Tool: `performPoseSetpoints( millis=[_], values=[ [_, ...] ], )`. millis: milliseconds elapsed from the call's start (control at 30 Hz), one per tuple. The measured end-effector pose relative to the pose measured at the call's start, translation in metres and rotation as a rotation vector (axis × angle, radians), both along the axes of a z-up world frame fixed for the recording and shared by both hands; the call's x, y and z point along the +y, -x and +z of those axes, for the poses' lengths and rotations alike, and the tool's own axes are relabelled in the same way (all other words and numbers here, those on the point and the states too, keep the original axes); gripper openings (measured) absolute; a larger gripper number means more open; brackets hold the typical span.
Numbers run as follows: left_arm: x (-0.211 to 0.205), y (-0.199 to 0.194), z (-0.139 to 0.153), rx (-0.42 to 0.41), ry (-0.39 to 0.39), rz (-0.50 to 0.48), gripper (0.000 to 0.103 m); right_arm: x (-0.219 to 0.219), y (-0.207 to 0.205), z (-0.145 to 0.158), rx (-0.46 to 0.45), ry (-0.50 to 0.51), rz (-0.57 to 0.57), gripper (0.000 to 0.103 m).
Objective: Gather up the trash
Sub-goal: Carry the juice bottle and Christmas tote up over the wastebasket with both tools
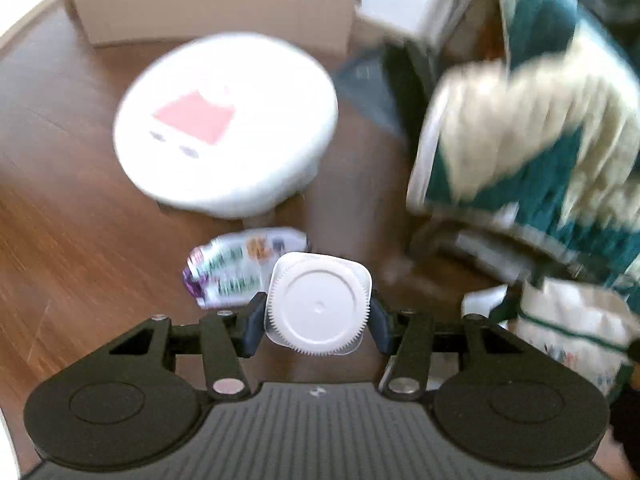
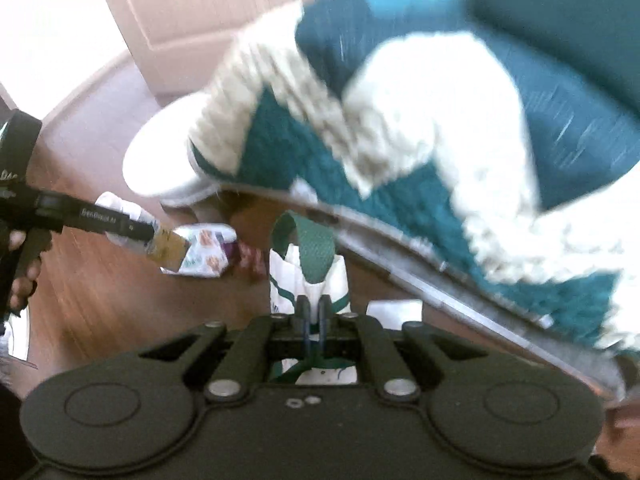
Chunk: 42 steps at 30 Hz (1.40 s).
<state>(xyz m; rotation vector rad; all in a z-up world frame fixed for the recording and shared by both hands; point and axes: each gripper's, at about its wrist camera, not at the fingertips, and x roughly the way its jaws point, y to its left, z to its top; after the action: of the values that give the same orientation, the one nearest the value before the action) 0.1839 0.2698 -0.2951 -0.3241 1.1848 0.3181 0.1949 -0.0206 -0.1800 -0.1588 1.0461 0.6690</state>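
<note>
The left gripper pinches a white plastic bottle by its sides, with the ribbed round cap facing the camera and a blue pad pressed against each flank. The bottle hangs in the air above a brown wooden floor. Just beyond it on the floor lies a crumpled printed wrapper, and farther off stands a round white stool with a pink shape on its top.

The right gripper is pressed together on the green strap of a white bag with green trim, which hangs below it over the floor. In the left wrist view the same bag shows at the right edge. A teal and cream knitted blanket drapes over furniture to the right of the bag; it is blurred. In the right wrist view the left gripper comes in from the left edge, a hand on its handle, with the wrapper on the floor behind its tip.
</note>
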Motion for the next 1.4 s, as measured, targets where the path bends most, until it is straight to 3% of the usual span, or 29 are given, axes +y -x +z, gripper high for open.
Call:
performPoseSetpoints(
  millis=[333, 700, 1033, 1267, 1400],
  values=[
    [0.0, 0.013, 0.139, -0.277, -0.038, 0.024, 0.051, -0.042, 0.034, 0.123, -0.237, -0.1, -0.027, 0.004],
    [-0.066, 0.03, 0.258, -0.498, -0.107, -0.098, 0.05, -0.093, 0.067, 0.24, -0.53, -0.162, -0.043, 0.004],
    [-0.124, 0.022, 0.349, -0.655, -0.085, -0.176, 0.05, -0.136, 0.057, 0.332, -0.761, -0.187, -0.096, 0.004],
    [-0.162, -0.007, 0.413, -0.759, -0.022, -0.236, 0.05, -0.152, 0.025, 0.394, -0.87, -0.203, -0.154, 0.004],
    [-0.189, -0.031, 0.444, -0.8, -0.025, -0.279, 0.05, -0.158, 0.002, 0.423, -0.918, -0.205, -0.193, 0.004]
  ],
)
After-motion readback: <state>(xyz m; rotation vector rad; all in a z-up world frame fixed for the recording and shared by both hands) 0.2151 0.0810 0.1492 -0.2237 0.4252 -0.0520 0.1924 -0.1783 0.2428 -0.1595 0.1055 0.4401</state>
